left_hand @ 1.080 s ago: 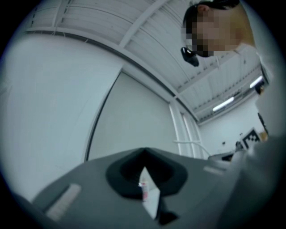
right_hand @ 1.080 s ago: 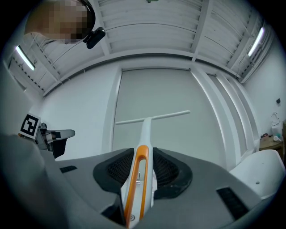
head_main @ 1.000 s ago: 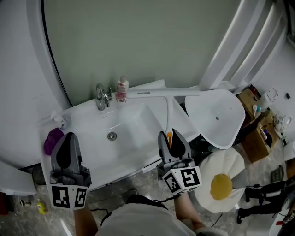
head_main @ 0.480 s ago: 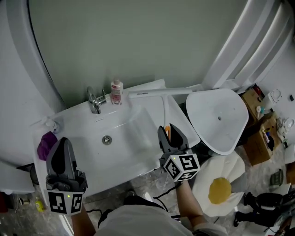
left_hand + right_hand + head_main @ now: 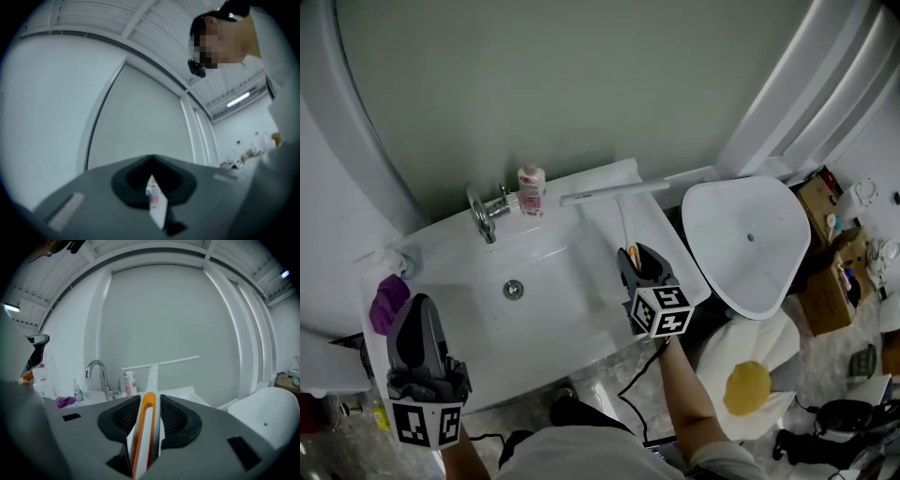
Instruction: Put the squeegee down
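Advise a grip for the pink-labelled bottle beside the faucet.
I'd pinch the bottle around its body, tongs coming in over the sink basin. It stands upright on the back ledge, wall behind, faucet left of it, the blade of the squeegee to its right.

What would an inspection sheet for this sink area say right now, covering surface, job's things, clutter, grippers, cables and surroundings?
Surface: white sink counter with a faucet.
Job's things: squeegee, orange-striped handle in the right gripper, blade near the counter's back edge; contact unclear.
Clutter: pink bottle beside the faucet; purple cloth at the counter's left end.
Grippers: right gripper shut on the squeegee; left gripper jaws together, holding nothing.
Cables: black cable on the floor below the counter.
Surroundings: loose white basin and cardboard boxes to the right; grey-green wall behind.
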The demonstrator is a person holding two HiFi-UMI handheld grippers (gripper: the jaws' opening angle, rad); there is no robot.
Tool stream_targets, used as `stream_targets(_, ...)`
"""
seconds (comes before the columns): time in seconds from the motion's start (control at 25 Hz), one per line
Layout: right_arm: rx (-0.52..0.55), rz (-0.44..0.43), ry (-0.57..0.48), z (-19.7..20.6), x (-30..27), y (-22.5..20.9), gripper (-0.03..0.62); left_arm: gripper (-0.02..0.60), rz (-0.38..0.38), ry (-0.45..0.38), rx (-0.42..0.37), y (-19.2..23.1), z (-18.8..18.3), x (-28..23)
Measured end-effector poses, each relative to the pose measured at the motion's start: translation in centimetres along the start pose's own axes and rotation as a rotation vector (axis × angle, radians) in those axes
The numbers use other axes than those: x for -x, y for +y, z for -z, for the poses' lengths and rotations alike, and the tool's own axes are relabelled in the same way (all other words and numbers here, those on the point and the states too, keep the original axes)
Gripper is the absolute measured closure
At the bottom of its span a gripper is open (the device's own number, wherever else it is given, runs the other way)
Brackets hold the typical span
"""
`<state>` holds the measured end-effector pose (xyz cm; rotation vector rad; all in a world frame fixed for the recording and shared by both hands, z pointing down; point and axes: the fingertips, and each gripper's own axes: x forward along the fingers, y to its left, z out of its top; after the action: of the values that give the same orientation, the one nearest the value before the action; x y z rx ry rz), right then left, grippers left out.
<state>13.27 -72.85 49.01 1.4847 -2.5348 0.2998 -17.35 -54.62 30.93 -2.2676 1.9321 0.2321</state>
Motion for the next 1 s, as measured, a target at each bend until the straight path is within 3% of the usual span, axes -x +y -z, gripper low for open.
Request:
stream_targets(0.4,0.046,-0.007,0.172,5.2,-5.9,-3.4,0.462,0.574,-0.030,0.050,0.000,0.8,1.7,0.0)
stream_targets(1.0,0.035,0.055,0.335,10.1,-11.7,-7.9,0.462,0.574,-0.075,0.100,-0.015,2.2,3.4,-0.4)
